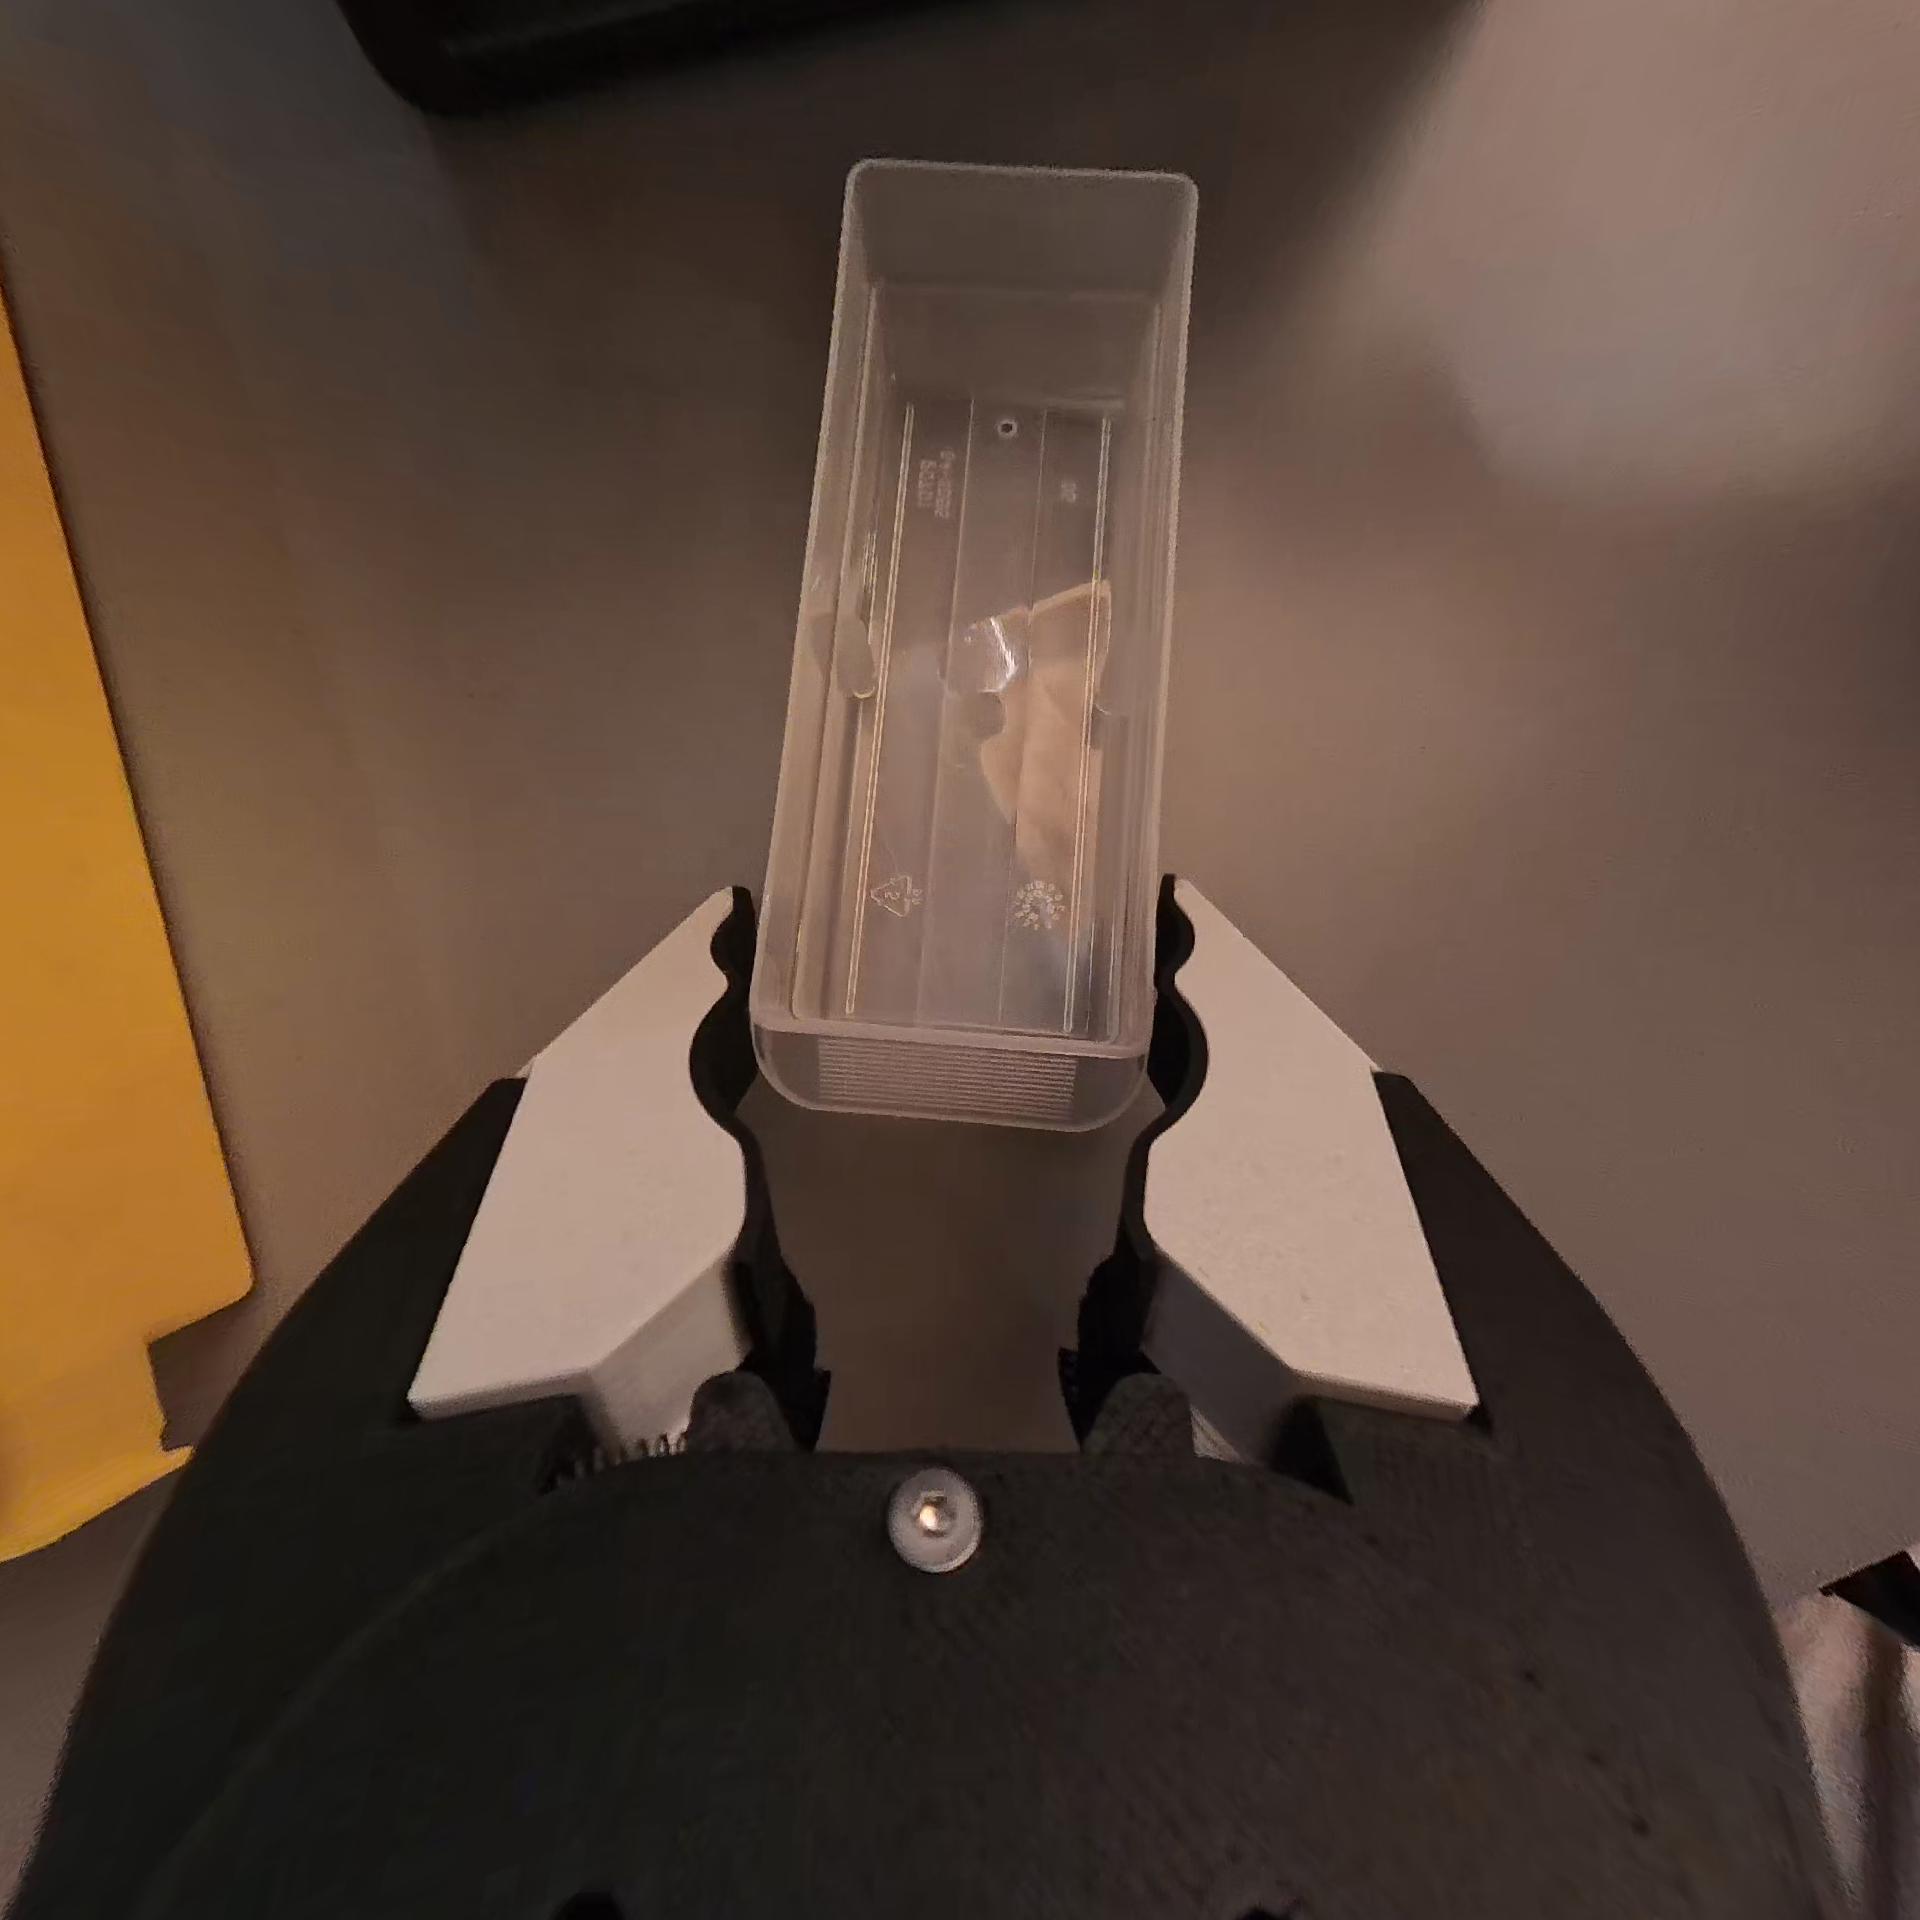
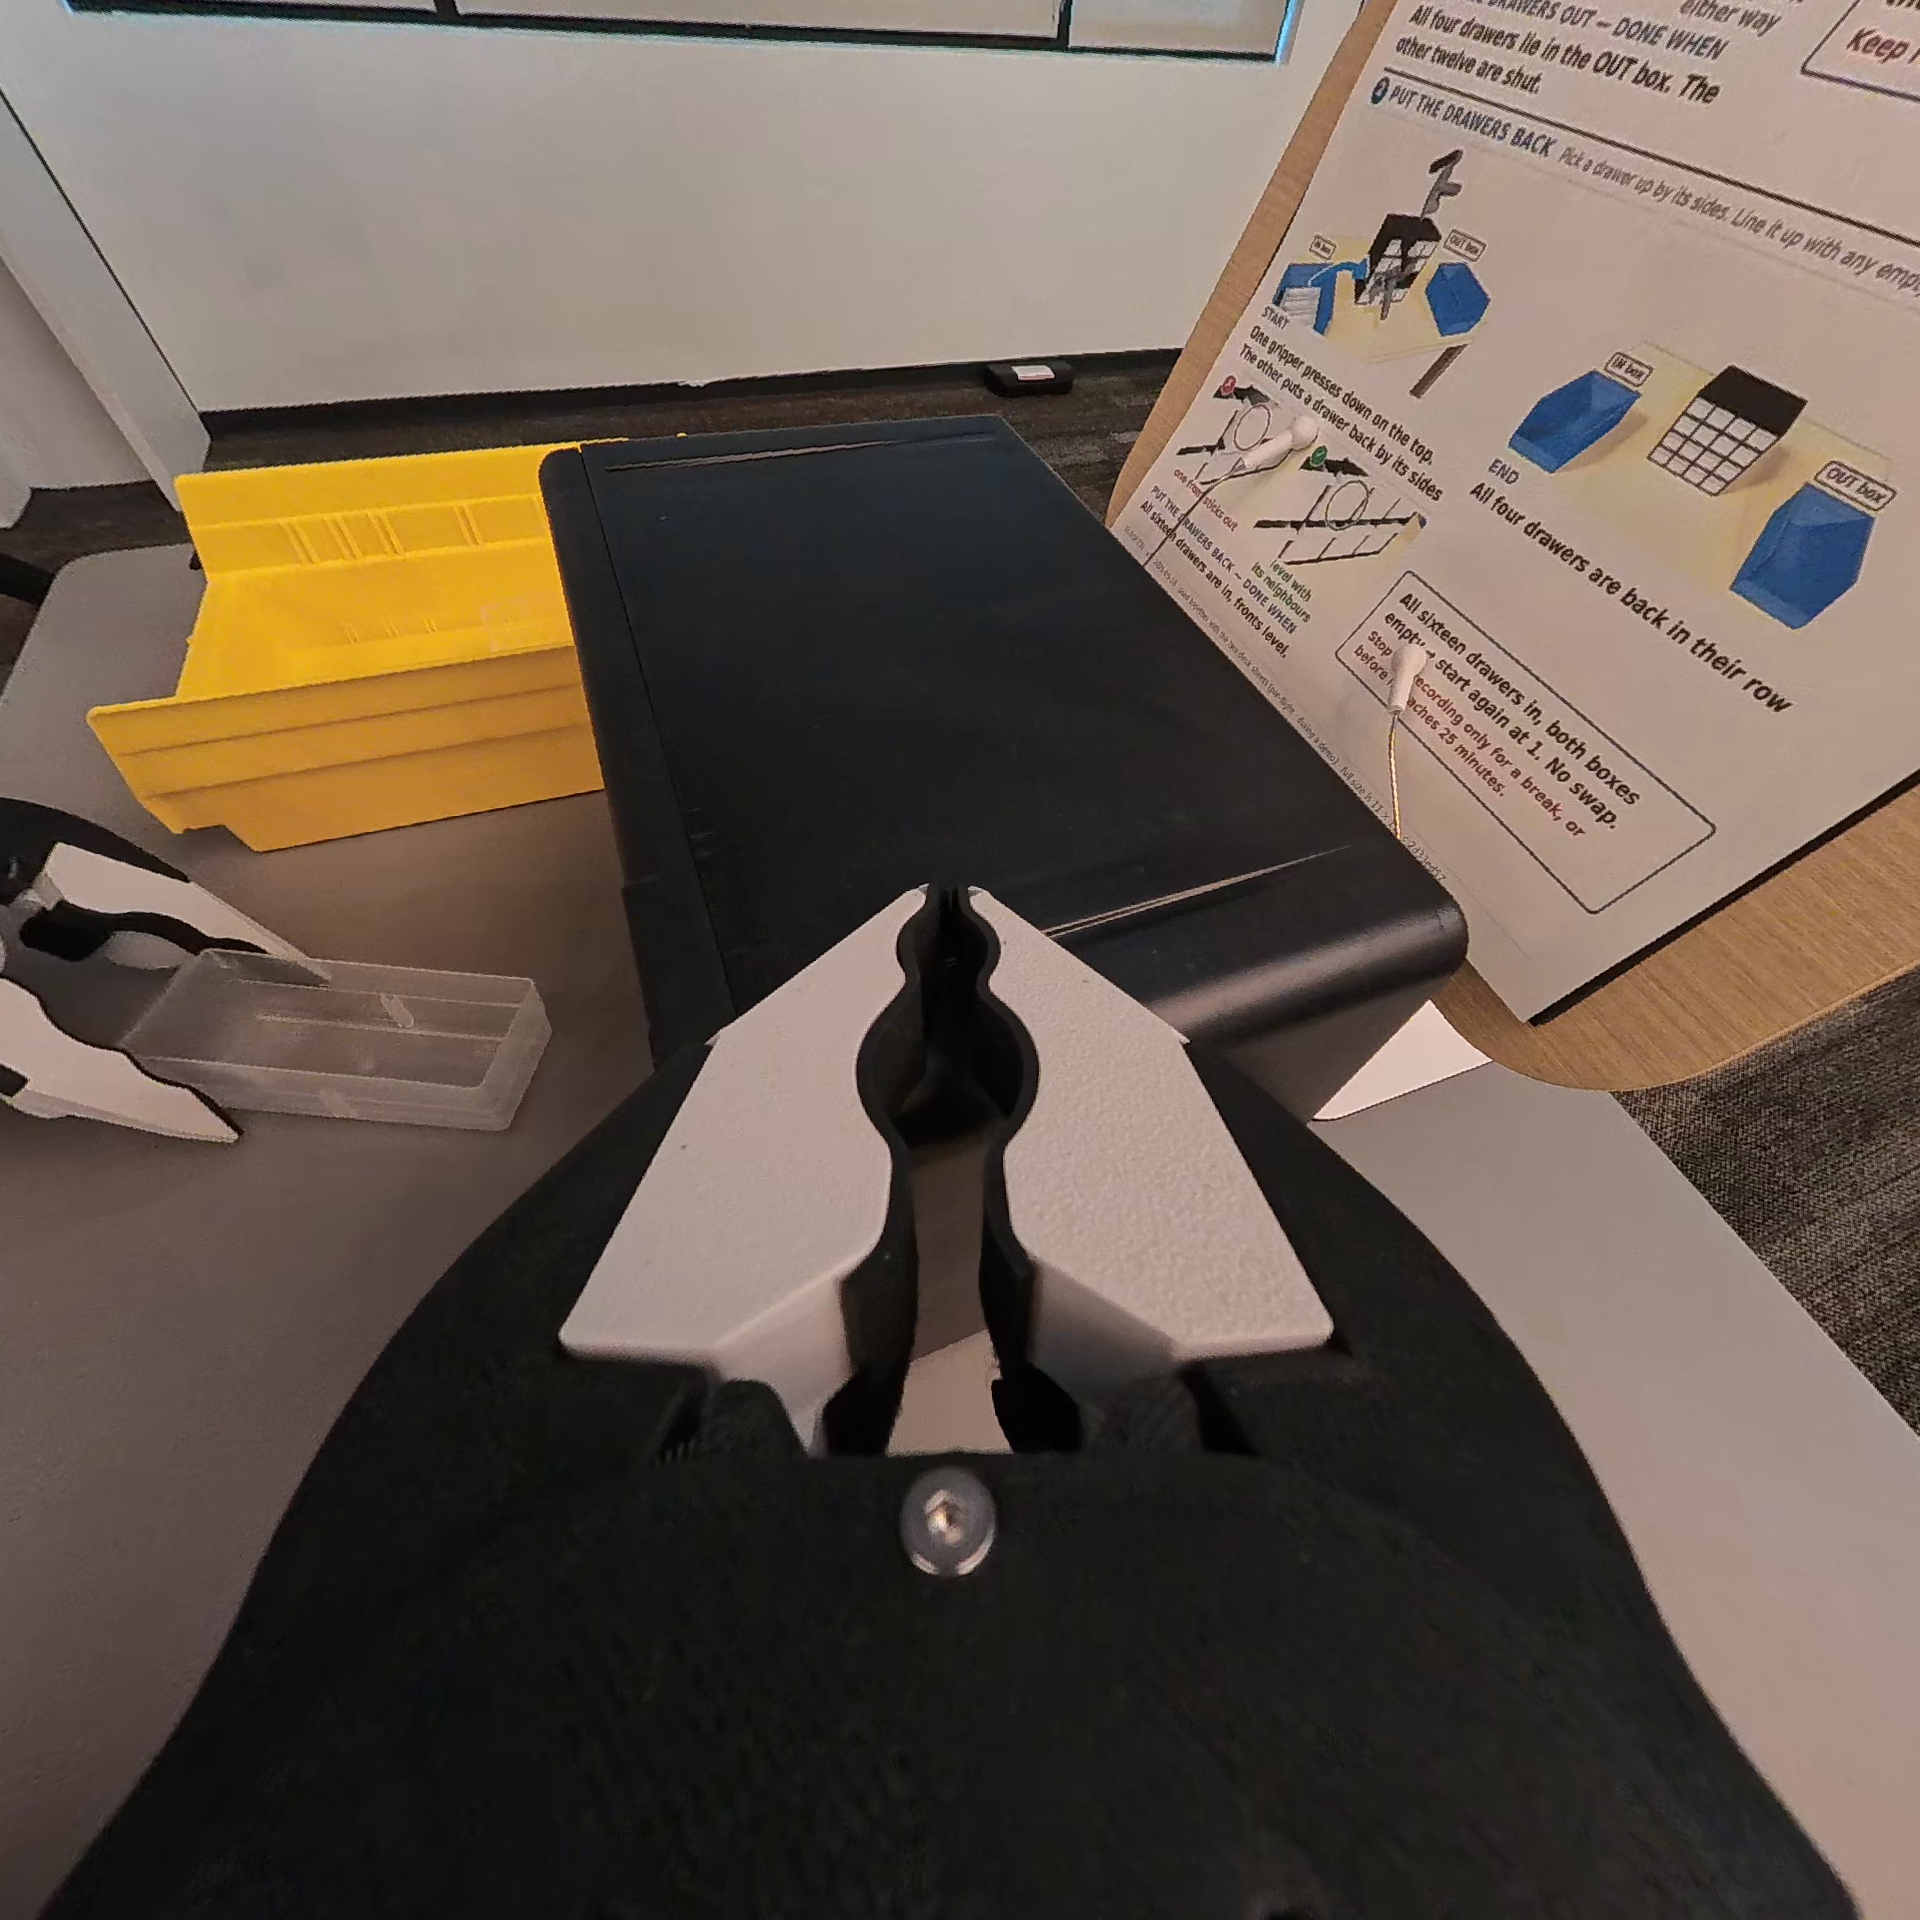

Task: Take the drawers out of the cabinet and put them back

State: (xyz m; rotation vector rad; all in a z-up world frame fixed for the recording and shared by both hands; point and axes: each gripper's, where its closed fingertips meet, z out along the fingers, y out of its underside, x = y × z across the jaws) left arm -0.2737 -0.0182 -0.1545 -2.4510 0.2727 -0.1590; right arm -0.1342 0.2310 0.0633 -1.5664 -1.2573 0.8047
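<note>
A clear plastic drawer (image 1: 987, 644) lies lengthwise ahead of my left gripper (image 1: 956, 914). The gripper is shut on the drawer's near end, with one finger on each long side. The drawer looks empty. In the right wrist view the drawer (image 2: 343, 1039) sits low over the grey table (image 2: 312, 1299), to the left of the black cabinet (image 2: 935, 675), with the left gripper (image 2: 104, 997) on it. My right gripper (image 2: 948, 896) is shut and empty, its tips over the near edge of the cabinet's top. The cabinet's drawer fronts are hidden.
A yellow bin (image 2: 364, 675) stands on the table behind and left of the cabinet; it also shows at the left edge of the left wrist view (image 1: 83, 935). An instruction board (image 2: 1558, 468) leans at the right of the cabinet. The cabinet's dark side (image 1: 831, 52) lies beyond the drawer. There is about 35 centimeters between the tips of the two grippers.
</note>
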